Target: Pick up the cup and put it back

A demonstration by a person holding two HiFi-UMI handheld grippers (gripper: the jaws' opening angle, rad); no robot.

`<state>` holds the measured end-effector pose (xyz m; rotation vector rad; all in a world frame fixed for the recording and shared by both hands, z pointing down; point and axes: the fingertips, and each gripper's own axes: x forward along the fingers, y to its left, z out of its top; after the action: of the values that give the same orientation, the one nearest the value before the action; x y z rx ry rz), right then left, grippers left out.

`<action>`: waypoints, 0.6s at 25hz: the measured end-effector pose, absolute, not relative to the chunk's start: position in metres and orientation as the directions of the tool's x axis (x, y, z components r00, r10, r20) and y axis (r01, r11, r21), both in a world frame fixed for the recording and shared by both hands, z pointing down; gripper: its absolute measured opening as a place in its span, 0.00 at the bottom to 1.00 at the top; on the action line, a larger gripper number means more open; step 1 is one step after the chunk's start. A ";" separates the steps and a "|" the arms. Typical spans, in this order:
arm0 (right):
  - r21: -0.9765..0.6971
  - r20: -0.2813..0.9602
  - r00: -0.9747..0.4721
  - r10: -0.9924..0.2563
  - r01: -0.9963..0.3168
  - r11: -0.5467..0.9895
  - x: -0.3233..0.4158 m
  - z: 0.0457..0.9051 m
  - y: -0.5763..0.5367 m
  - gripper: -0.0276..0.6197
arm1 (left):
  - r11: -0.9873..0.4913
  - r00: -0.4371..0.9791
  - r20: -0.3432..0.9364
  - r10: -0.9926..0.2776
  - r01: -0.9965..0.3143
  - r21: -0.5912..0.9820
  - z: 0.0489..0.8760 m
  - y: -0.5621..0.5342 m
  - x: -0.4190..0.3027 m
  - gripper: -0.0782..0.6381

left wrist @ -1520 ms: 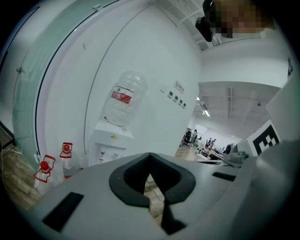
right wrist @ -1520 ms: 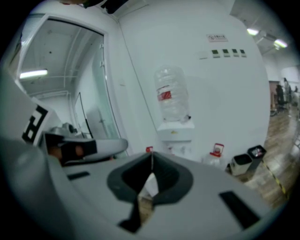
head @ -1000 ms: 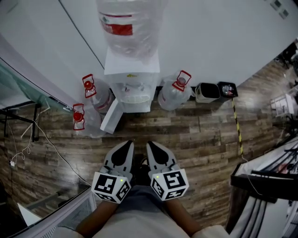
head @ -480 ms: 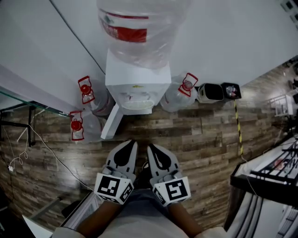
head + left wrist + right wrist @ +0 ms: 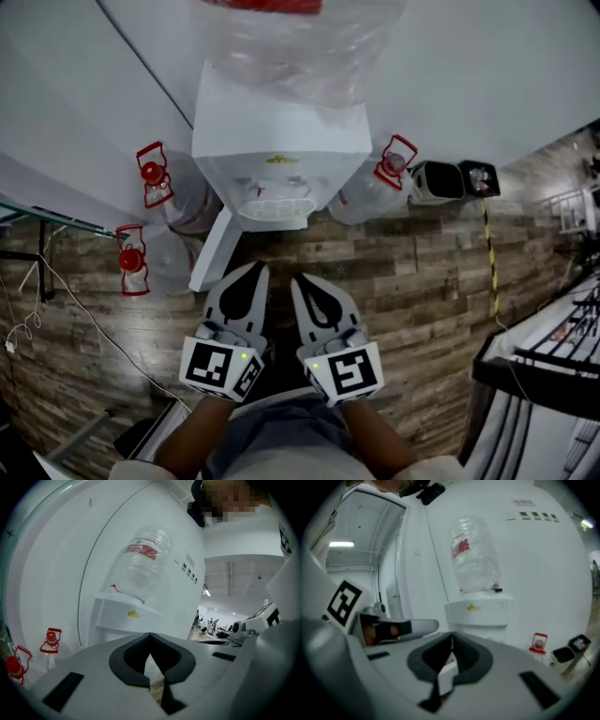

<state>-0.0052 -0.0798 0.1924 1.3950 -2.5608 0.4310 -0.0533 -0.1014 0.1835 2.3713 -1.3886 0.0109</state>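
1. Looking down in the head view, we cannot make out the cup anywhere; the recess of the water dispenser (image 5: 281,141) above its white drip grille (image 5: 277,208) is too foreshortened to read.
2. The big bottle (image 5: 300,47) on top of the dispenser is cut off by the upper edge.
3. Our left claw (image 5: 255,270) is clenched, tips meeting on nothing; our right claw (image 5: 300,279) is likewise clenched and empty.
4. Both hang side by side above the wooden floor (image 5: 412,272), pointing at the dispenser.
5. Spare bottles (image 5: 150,175) with red handles flank the dispenser; two small bins (image 5: 437,182) stand to its right against the wall (image 5: 487,75).
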 end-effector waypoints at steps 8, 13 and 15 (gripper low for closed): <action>-0.138 0.301 -0.554 -0.776 -0.831 0.539 0.003 0.301 -0.101 0.08 | -0.415 0.474 0.161 -0.866 -0.859 0.300 0.281 -0.119 -0.038 0.12; -0.132 0.277 -0.547 -0.790 -0.836 0.533 0.005 0.367 -0.112 0.08 | -0.435 0.478 0.140 -0.867 -0.864 0.255 0.343 -0.127 -0.022 0.12; -0.127 0.271 -0.539 -0.798 -0.842 0.525 0.008 0.395 -0.116 0.08 | -0.432 0.475 0.128 -0.870 -0.862 0.264 0.372 -0.131 -0.020 0.12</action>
<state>0.0080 -0.1160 0.3954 1.4032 -2.5830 0.3625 -0.0200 -0.1311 0.3722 2.4333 -1.4729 -0.0395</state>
